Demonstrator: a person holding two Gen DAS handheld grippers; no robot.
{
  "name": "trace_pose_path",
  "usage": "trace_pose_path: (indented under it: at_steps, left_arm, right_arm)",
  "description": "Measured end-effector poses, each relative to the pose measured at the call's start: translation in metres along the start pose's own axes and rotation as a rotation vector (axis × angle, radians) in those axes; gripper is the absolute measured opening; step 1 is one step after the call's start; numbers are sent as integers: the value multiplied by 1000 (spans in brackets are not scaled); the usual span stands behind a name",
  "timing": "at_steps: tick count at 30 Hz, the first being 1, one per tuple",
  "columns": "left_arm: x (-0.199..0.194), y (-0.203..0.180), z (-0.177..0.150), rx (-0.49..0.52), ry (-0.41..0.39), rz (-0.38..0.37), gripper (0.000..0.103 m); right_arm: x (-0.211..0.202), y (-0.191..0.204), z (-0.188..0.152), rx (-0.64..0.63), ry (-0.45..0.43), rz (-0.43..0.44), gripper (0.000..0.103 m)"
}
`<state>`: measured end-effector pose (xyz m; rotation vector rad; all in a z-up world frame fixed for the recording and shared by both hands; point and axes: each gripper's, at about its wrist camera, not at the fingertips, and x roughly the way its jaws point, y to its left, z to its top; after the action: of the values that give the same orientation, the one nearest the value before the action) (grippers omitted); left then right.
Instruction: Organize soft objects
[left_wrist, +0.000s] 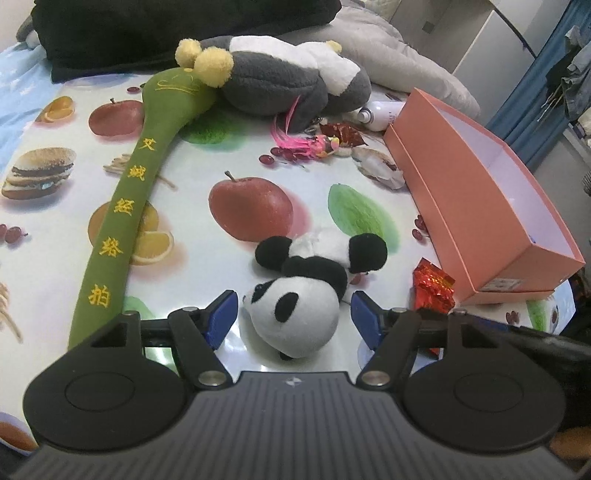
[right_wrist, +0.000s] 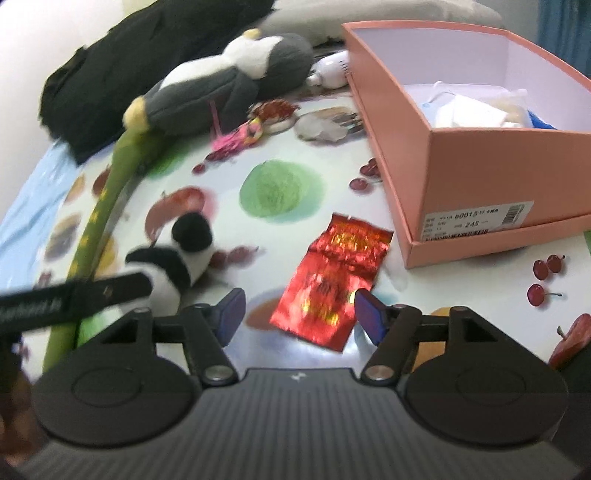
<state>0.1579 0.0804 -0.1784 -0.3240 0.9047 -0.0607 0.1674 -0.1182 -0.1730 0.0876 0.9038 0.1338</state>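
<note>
A small panda plush (left_wrist: 306, 291) lies on the fruit-print table, its head between the open blue fingers of my left gripper (left_wrist: 293, 317); I cannot tell whether they touch it. It also shows in the right wrist view (right_wrist: 177, 254). My right gripper (right_wrist: 297, 315) is open around the near end of a red foil packet (right_wrist: 332, 284), above the table. A long green plush stick (left_wrist: 122, 221) with yellow pompoms lies at the left. A grey-and-white plush (left_wrist: 284, 81) lies at the back. An open pink shoebox (left_wrist: 480, 199) stands at the right.
A pink feather toy (left_wrist: 303, 142), a white bottle (left_wrist: 380, 114), foil wrappers and a shell-like piece lie near the box's far end. The box (right_wrist: 480, 177) holds white items. Black fabric (left_wrist: 166, 29) and a grey pillow lie behind.
</note>
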Motion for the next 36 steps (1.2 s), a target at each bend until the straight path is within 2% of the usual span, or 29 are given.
trace_pose_path:
  at_steps: [2, 6, 10, 13, 17, 24, 29, 31, 36]
  left_arm:
    - [1, 1, 1, -3, 4, 0, 73]
    - [5, 1, 3, 6, 16, -7, 73]
    - [8, 0, 4, 9, 17, -3, 73]
    - [11, -1, 4, 15, 22, 17, 72]
    - [14, 0, 3, 19, 17, 22, 73]
    - [19, -6, 4, 36, 22, 43, 72]
    - [22, -12, 3, 63, 12, 75, 71]
    - [23, -13, 2, 58, 3, 67, 64]
    - [19, -21, -1, 67, -16, 92, 61]
  right_arm:
    - [3, -1, 4, 16, -21, -52, 68]
    - [13, -7, 9, 42, -52, -100, 68]
    - [24, -10, 11, 49, -47, -100, 67]
    - [33, -8, 10, 7, -44, -111, 67]
    - [36, -10, 9, 1, -41, -102, 58]
    - [23, -5, 3, -63, -36, -48, 58]
    - [13, -10, -2, -54, -20, -19, 58]
    - [8, -12, -6, -52, -16, -5, 58]
    - [-7, -16, -11, -69, -19, 16, 58]
